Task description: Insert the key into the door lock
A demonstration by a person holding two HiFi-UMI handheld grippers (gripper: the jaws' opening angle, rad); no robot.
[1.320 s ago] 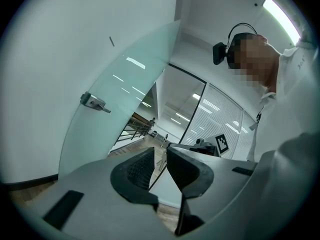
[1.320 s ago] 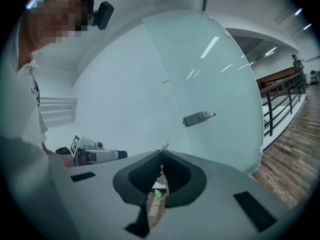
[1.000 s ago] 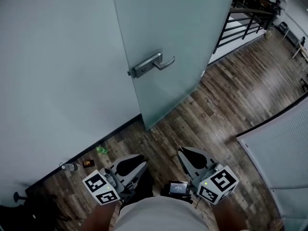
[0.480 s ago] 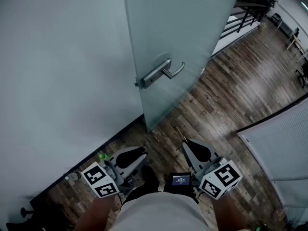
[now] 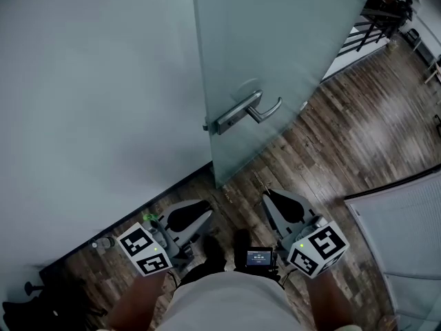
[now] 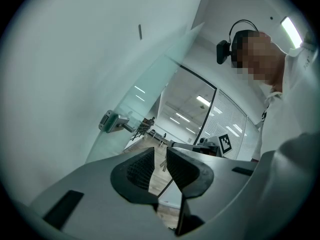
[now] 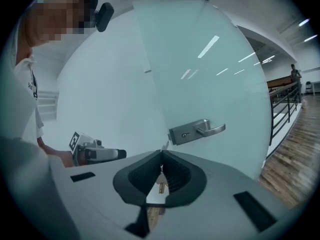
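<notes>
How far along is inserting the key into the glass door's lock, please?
Done: the small metal key is clamped in the right gripper. In hand: it points toward the frosted glass door's silver lock plate, well short. Left: reaching the keyhole, inserting. Left gripper open.

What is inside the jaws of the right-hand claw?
A small key, pinched between the closed jaws of the right gripper. Only part of it shows in the gap; the jaws cover the rest.
</notes>
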